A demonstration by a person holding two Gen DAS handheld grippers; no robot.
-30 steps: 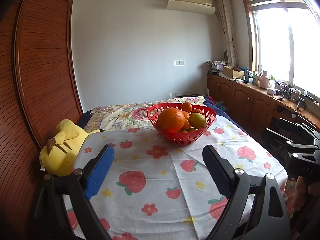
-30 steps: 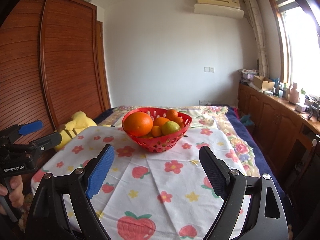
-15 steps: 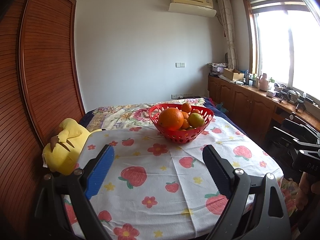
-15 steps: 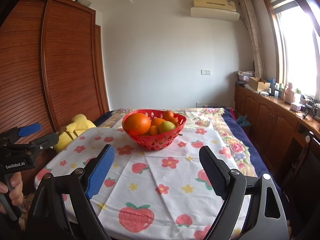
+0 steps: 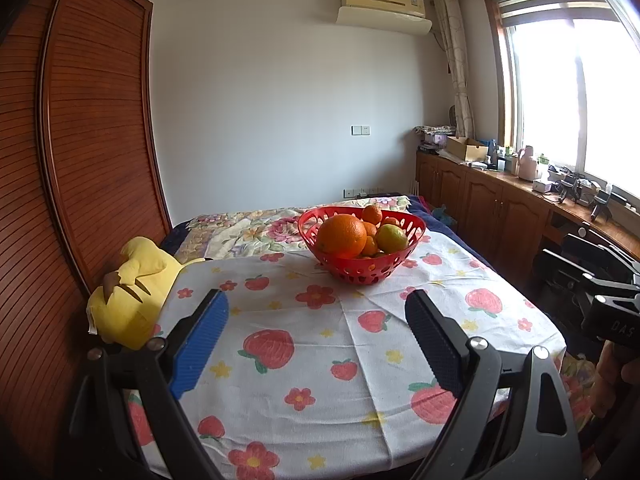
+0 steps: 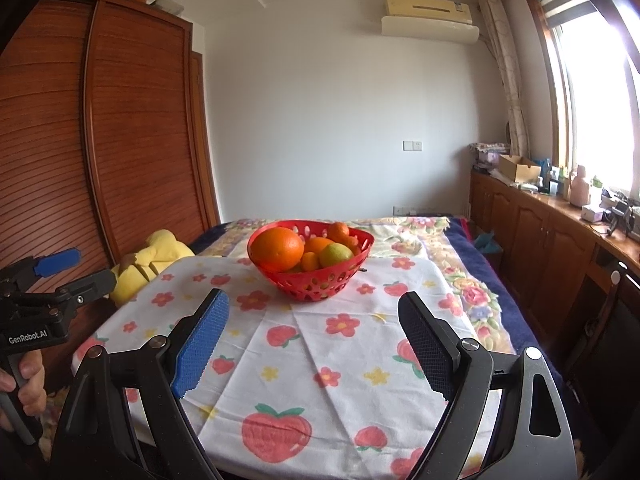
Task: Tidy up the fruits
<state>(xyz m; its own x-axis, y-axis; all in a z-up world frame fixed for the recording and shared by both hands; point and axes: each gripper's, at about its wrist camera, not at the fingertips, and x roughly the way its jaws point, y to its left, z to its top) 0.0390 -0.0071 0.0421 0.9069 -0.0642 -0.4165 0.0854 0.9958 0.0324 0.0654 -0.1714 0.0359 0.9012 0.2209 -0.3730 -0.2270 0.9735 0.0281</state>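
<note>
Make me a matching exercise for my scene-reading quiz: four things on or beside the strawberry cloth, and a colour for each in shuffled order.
Things:
1. basket
2. plush toy
3. biggest fruit
4. pad on the left tongs' left finger

Colours:
A. yellow
B. blue
C. red
D. orange

Pairs: 1-C, 2-A, 3-D, 4-B

basket [image 5: 362,276]: glossy red perforated plastic | cloth [image 5: 320,344]: matt printed fabric, creased | wardrobe [image 5: 92,140]: slatted varnished wood
</note>
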